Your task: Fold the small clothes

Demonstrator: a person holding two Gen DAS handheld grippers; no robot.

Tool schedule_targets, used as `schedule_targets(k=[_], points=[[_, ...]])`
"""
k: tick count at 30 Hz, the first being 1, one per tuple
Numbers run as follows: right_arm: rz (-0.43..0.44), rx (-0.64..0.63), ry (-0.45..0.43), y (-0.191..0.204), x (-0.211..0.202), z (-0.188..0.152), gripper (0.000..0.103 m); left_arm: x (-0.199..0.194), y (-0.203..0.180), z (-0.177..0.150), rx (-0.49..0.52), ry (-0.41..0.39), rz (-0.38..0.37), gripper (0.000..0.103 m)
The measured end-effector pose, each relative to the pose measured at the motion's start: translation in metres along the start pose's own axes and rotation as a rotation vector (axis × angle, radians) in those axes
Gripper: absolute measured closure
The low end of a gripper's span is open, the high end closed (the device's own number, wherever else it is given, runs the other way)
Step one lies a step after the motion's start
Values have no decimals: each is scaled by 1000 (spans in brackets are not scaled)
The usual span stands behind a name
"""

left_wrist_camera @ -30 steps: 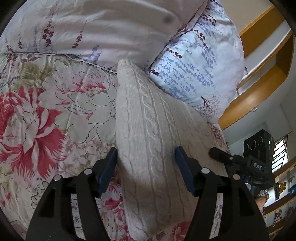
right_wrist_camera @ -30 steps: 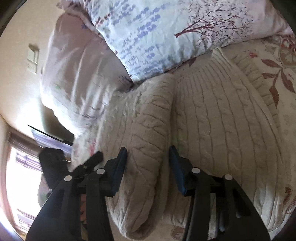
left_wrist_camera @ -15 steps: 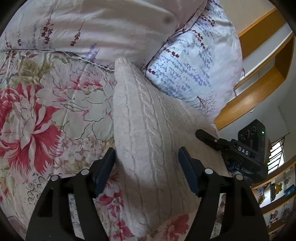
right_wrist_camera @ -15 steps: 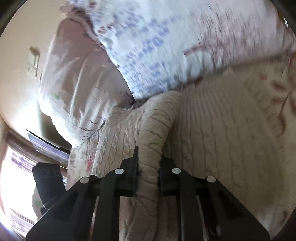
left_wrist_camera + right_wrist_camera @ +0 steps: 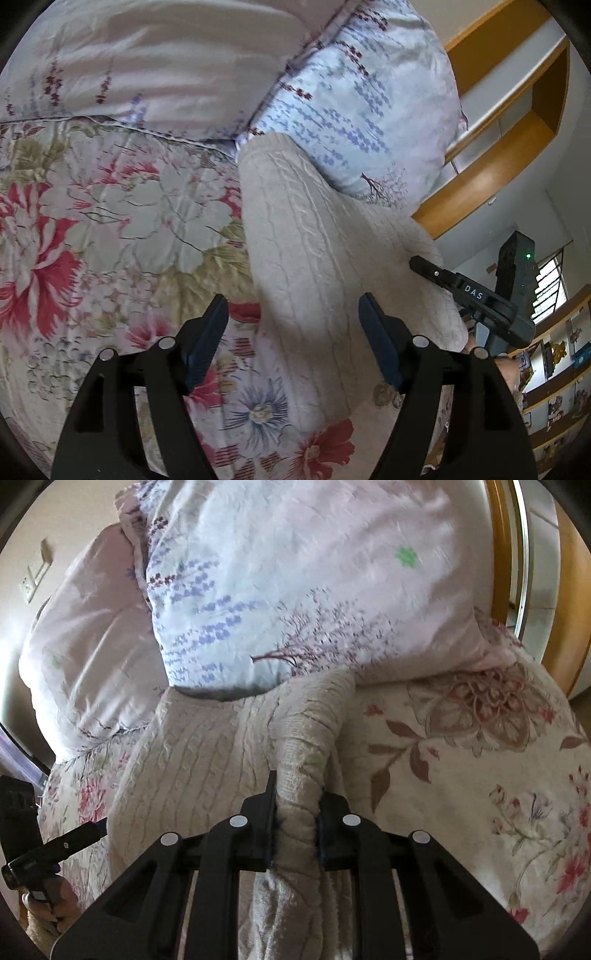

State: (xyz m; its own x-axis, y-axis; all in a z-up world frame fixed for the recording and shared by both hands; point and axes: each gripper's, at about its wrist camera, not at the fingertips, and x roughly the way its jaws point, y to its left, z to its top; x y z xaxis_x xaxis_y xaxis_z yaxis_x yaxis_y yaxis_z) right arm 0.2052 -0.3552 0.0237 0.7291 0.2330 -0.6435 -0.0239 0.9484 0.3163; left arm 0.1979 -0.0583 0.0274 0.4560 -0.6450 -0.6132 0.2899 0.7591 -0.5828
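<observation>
Since a second ago the right gripper (image 5: 295, 823) has closed on the sweater's (image 5: 314, 258) sleeve (image 5: 306, 746) and lifted it off the body.

The cream cable-knit sweater lies on the flowered bed cover (image 5: 110, 221), its top against the pillows (image 5: 362, 103) at the head of the bed. The right gripper pinches the bunched sleeve firmly; the left gripper (image 5: 291, 332) hovers wide open over the sweater's near end, holding nothing. To fold well, I would carry the sleeve straight across the body, keep it taut, and lay it flat before letting go.
</observation>
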Motion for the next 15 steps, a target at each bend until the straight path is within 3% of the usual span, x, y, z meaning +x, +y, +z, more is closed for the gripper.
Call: schedule_targets(k=[6, 12, 15], points=[[-34, -23, -62, 7, -8, 0, 86, 11, -7, -7, 11, 26, 10, 30], [-22, 77, 17, -22, 13, -11, 84, 21, -10, -15, 12, 42, 8, 31], [4, 100, -6, -26, 6, -13, 85, 23, -11, -16, 16, 45, 6, 31]])
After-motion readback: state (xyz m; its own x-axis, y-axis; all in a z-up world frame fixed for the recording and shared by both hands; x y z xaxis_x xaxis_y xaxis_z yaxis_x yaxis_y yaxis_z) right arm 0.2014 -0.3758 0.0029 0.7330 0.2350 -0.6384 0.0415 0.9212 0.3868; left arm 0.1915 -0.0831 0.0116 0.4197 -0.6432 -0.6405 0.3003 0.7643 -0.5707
